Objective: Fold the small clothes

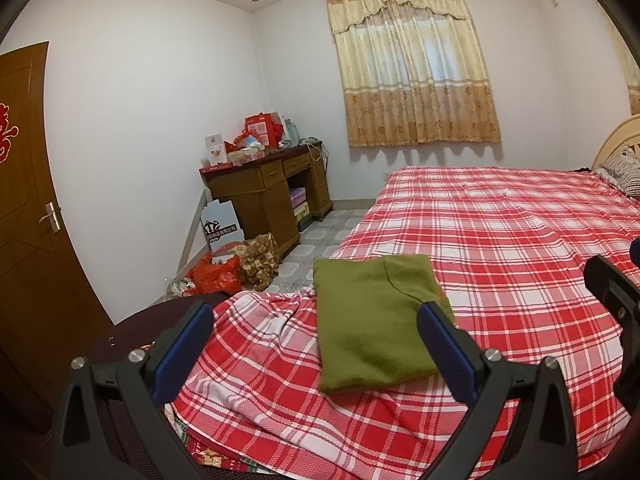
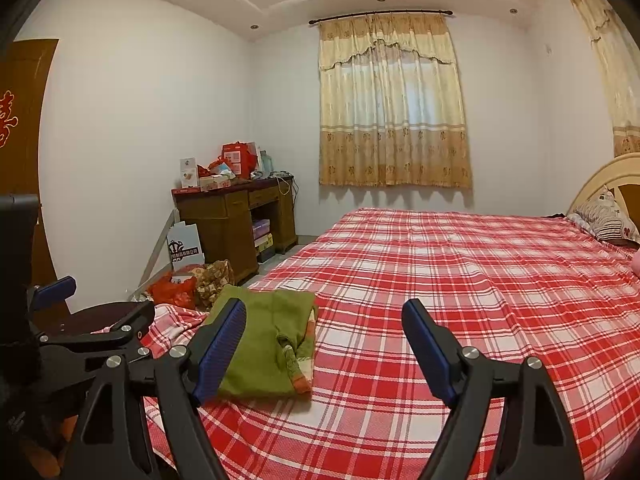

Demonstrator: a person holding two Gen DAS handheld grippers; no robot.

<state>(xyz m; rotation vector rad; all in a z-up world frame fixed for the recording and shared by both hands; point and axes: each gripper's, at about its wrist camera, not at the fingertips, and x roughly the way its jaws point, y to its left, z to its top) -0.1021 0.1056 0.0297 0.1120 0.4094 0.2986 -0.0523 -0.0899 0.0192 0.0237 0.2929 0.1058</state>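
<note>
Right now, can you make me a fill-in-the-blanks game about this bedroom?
1. The folded garment is colored ____.
2. It lies on a red plaid ____.
3. The left gripper and the right gripper both have their jaws ____.
4. The window is covered by a ____.

Missing words: green; bedsheet; open; curtain.

The green garment [image 1: 372, 324] looks like soft, matt fleece; the bed [image 1: 500, 240] carries woven checked cloth — both claws show matt black plastic, ribbed blue pads [image 2: 222, 354], shiny metal bolts.
</note>
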